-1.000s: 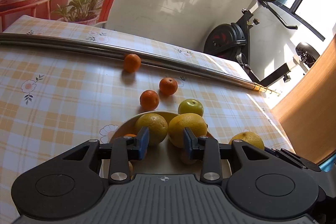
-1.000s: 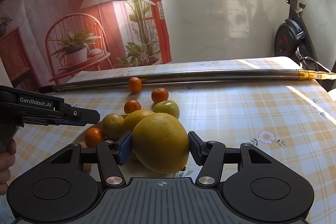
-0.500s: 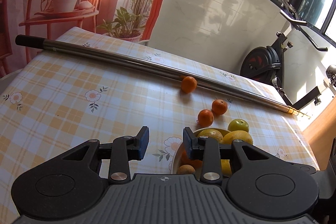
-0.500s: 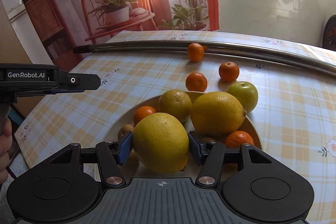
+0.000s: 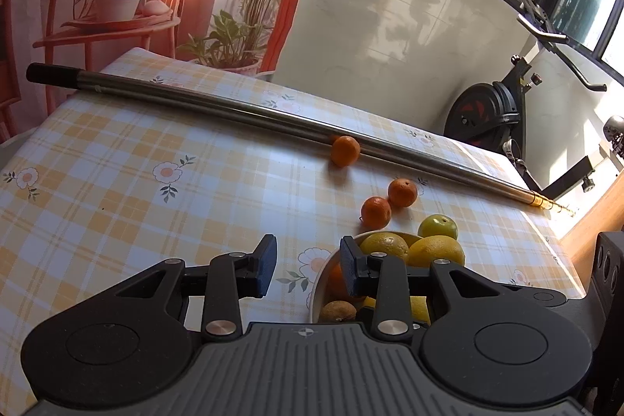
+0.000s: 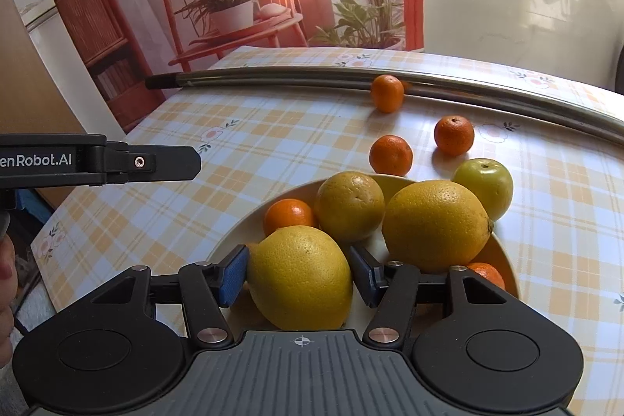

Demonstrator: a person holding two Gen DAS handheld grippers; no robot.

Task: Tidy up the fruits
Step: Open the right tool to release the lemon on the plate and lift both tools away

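My right gripper (image 6: 299, 275) is shut on a large yellow citrus fruit (image 6: 300, 279), held low over the near part of the cream plate (image 6: 241, 232). The plate holds two more yellow citrus fruits (image 6: 435, 225), a mandarin (image 6: 289, 215) and another at its right rim. A green apple (image 6: 483, 184) rests against the plate's far edge. Three mandarins (image 6: 390, 154) lie loose on the cloth beyond. My left gripper (image 5: 308, 269) is open and empty, left of the plate (image 5: 316, 285), above the tablecloth.
A long metal pole (image 5: 234, 108) lies across the far side of the checked tablecloth, one mandarin (image 5: 345, 151) against it. An exercise bike (image 5: 491, 115) stands past the table's right end. A hand (image 6: 6, 279) shows at the left edge of the right wrist view.
My right gripper carried the yellow fruit in over the plate and lower. My left gripper drew back to the left, off the plate, still open.
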